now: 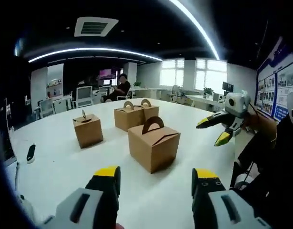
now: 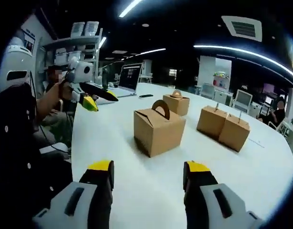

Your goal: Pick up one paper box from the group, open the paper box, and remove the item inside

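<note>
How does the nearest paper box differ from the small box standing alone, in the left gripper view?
The nearest paper box looks larger and has a dark arched handle; the lone paper box looks smaller and has a thin, pale handle. The nearest one sits between the open jaws; the lone one stands off to the left. Both are brown, closed and upright.

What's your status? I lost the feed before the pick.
Left gripper and right gripper open, empty, above the table. Nearest box shut, untouched, handle up. Three more boxes behind. Path clear.
</note>
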The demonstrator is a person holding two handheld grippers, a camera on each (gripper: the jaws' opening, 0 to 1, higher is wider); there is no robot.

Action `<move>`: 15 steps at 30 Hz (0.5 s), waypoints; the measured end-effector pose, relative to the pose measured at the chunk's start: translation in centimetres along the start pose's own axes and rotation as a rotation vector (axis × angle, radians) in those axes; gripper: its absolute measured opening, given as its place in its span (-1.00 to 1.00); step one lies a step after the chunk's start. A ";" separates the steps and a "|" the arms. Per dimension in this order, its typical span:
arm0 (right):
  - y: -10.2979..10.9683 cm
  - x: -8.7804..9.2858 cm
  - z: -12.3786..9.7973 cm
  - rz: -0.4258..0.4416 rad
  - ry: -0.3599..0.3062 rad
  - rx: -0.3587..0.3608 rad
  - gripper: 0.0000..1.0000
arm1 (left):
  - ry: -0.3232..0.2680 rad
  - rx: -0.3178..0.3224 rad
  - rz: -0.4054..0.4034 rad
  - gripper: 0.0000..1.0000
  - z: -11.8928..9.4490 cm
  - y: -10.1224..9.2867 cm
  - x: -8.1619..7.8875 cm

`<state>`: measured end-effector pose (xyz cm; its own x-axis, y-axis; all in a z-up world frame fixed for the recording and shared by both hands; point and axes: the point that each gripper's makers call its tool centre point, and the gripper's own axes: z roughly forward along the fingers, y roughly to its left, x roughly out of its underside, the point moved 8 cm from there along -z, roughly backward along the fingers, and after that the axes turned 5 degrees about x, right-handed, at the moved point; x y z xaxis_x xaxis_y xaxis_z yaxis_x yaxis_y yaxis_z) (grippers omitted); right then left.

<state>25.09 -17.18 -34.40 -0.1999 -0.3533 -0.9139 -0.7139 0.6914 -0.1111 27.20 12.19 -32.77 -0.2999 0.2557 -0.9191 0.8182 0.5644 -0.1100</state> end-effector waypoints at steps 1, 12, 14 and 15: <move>-0.1 -0.2 0.9 -0.002 -0.010 0.003 0.18 | 0.000 0.004 0.004 0.22 0.6 0.2 -0.1; -0.4 -0.6 7.5 -0.007 -0.011 -0.021 0.16 | 0.056 0.052 0.045 0.17 7.2 1.3 0.3; -0.7 -0.4 8.3 -0.026 -0.002 -0.011 0.13 | 0.071 0.067 0.071 0.11 8.2 0.7 0.4; -0.8 -0.3 8.6 -0.033 0.000 -0.007 0.11 | 0.077 0.070 0.094 0.04 8.5 0.6 0.4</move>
<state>31.48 -12.22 -37.33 -0.1763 -0.3758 -0.9098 -0.7248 0.6750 -0.1383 31.77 5.93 -36.45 -0.2547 0.3661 -0.8950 0.8759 0.4795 -0.0532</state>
